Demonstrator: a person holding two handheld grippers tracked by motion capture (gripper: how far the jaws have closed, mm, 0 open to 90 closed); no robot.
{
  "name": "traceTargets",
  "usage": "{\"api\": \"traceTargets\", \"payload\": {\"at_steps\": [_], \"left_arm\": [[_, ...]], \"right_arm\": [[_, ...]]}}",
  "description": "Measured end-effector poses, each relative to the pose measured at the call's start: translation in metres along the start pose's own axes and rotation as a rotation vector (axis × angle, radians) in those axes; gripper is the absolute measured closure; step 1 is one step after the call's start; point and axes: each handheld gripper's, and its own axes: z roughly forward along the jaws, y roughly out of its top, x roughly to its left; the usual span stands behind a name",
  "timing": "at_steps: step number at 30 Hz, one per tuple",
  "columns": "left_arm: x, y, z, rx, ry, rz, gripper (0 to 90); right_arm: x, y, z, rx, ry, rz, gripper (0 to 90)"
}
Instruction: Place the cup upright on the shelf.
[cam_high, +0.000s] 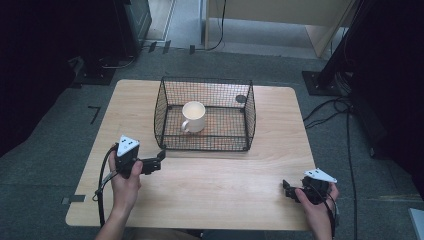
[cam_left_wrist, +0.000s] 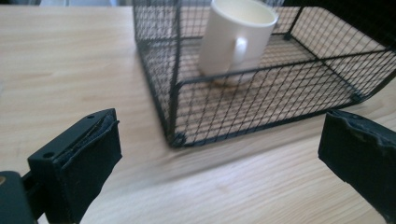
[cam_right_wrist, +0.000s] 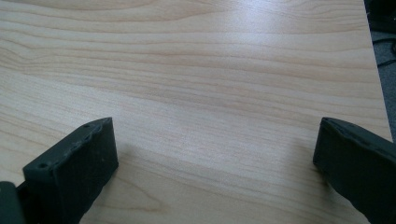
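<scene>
One surface (cam_high: 210, 185): pale wood, grey carpet around
Baskets: one (cam_high: 202, 112), twelve o'clock
Mugs: one (cam_high: 193, 116), inside
Left gripper (cam_left_wrist: 219, 154): fingers apart
Right gripper (cam_right_wrist: 215, 163): fingers apart

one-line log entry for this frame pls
left claw: open, empty, facing basket corner | right claw: open, empty, over bare table | mug: upright in wire basket

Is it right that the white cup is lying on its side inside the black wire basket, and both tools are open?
Not quite. The white cup is standing upright in the black wire basket, with its opening facing up, as the high view shows. The rest holds: the left tool and the right tool are both open and hold nothing.
</scene>
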Motion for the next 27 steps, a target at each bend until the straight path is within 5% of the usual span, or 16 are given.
{"api": "traceTargets", "payload": {"at_steps": [27], "left_arm": [[0.053,-0.072,-0.013,0.118,0.138,-0.043,0.0]], "right_arm": [[0.0,0.0,0.0,-0.001,0.0,-0.002,0.0]]}}
